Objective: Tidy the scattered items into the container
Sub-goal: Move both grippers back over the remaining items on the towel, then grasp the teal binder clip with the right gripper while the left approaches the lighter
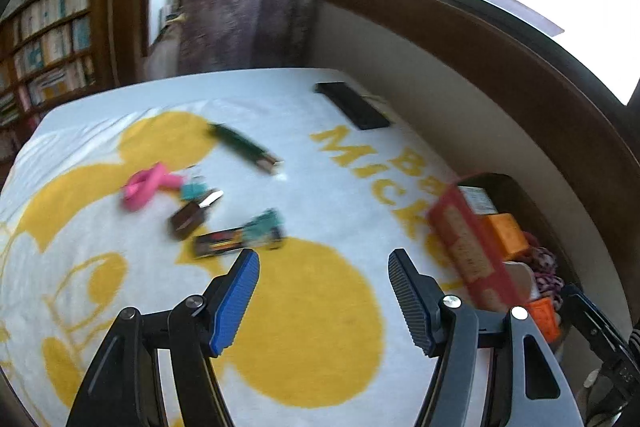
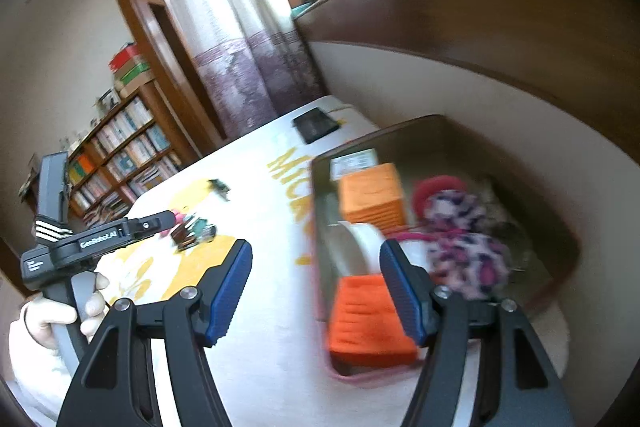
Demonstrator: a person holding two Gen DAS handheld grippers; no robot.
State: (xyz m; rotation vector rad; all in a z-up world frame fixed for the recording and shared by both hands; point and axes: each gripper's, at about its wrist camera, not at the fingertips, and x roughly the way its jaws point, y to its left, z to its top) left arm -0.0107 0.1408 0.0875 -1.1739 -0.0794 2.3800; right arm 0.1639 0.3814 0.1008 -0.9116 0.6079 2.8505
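Note:
My left gripper [image 1: 323, 263] is open and empty above the white and yellow blanket [image 1: 312, 327]. Ahead of it lie a dark packet with a teal end [image 1: 240, 237], a small brown block [image 1: 187, 219], a pink clip [image 1: 146, 185] and a long green bar [image 1: 244, 147]. The container [image 1: 472, 259] stands to the right, with orange blocks [image 1: 506, 233] inside. My right gripper [image 2: 316, 259] is open and empty over the container's near edge [image 2: 320, 227]. Inside it are orange blocks [image 2: 370, 319], a white roll [image 2: 362, 247] and a pink patterned cloth [image 2: 464, 239].
A flat black case [image 1: 352, 105] lies at the far end of the blanket by the wall. A bookshelf [image 1: 52, 39] and a curtain [image 1: 240, 11] stand beyond. The left hand-held gripper [image 2: 92, 239] shows in the right wrist view.

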